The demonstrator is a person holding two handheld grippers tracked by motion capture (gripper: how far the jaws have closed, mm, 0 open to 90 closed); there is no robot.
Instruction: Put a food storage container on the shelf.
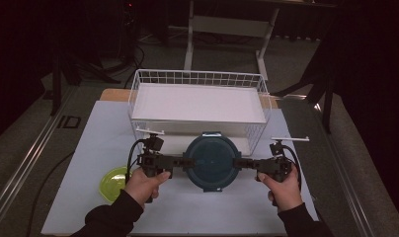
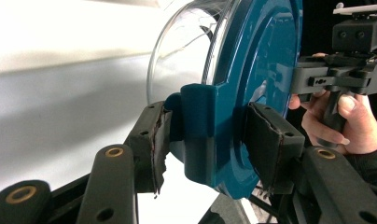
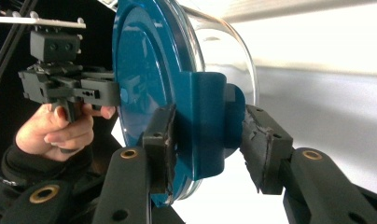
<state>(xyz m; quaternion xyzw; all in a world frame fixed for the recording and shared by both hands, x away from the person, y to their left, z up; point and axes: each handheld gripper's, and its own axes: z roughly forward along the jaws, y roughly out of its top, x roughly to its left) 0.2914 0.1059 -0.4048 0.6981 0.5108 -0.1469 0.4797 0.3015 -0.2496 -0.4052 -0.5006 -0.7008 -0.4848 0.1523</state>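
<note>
A round clear container with a dark teal lid (image 1: 211,160) hangs between my two grippers, just in front of the wire basket (image 1: 197,74). My left gripper (image 1: 185,162) is shut on the lid's left side clip (image 2: 200,130), with one pad on the lid's top and the other behind the clip. My right gripper (image 1: 238,164) is shut on the opposite clip (image 3: 207,126) in the same way. The glass bowl (image 2: 186,46) shows beyond the lid in both gripper views. Each gripper view also shows the other hand and its gripper farther off.
The white wire basket with a white floor stands at the back of the pale mat (image 1: 103,133). A yellow-green bowl (image 1: 112,183) lies on the mat by the person's left hand. Dark floor, table legs and stands surround the table.
</note>
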